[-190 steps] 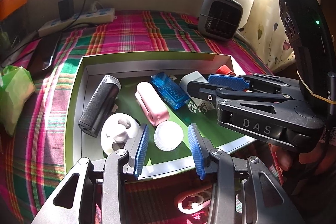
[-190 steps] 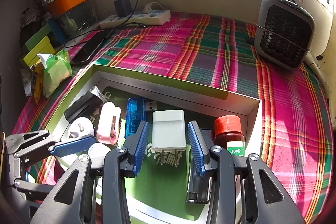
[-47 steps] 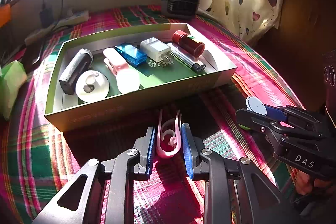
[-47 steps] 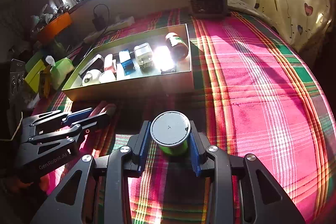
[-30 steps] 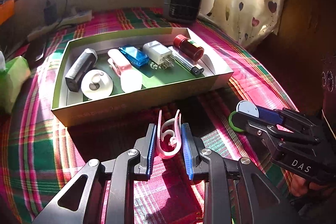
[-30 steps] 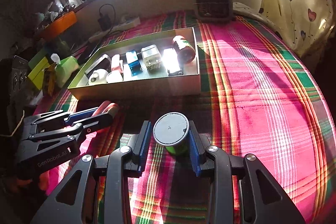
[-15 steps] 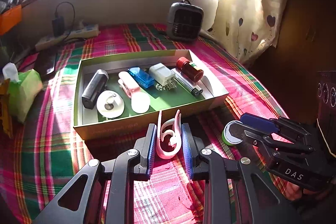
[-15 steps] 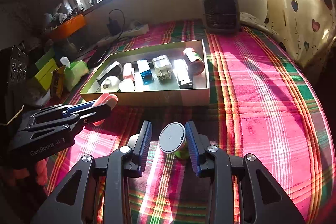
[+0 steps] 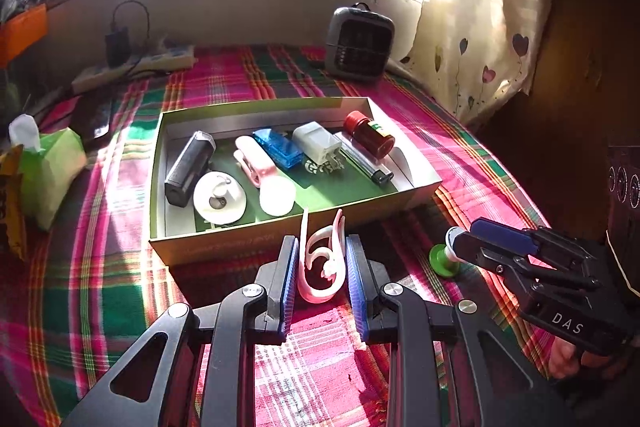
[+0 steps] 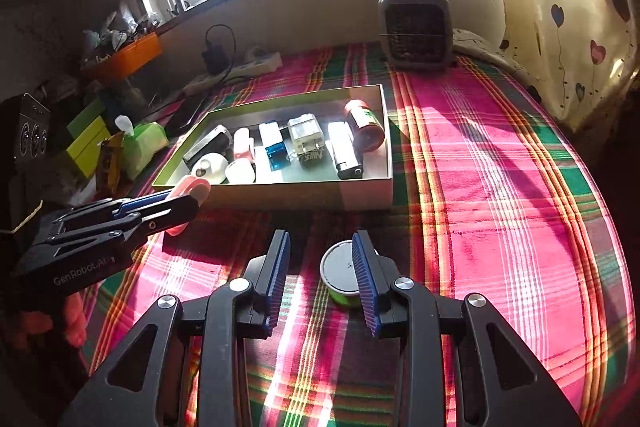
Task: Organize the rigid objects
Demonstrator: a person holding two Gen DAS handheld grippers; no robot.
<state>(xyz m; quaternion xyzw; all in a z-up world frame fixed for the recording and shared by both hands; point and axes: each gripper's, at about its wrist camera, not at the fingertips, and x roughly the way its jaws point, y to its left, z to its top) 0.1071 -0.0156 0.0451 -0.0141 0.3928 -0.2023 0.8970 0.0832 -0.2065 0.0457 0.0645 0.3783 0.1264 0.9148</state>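
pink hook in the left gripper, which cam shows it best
The left wrist view: the pink hook sits centred between the left gripper pads, its curled shape fully lit. The right wrist view shows only its rounded pink end poking past the fingertips from the side.

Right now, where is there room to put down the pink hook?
Crowded: the box is nearly full. Inside it, bare green floor lies between the white charger and the near wall. Outside, the plaid cloth right of the box is bare.

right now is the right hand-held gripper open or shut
Open: the right hand-held gripper has its fingers spread apart, with the green spool beside one finger, not clamped.
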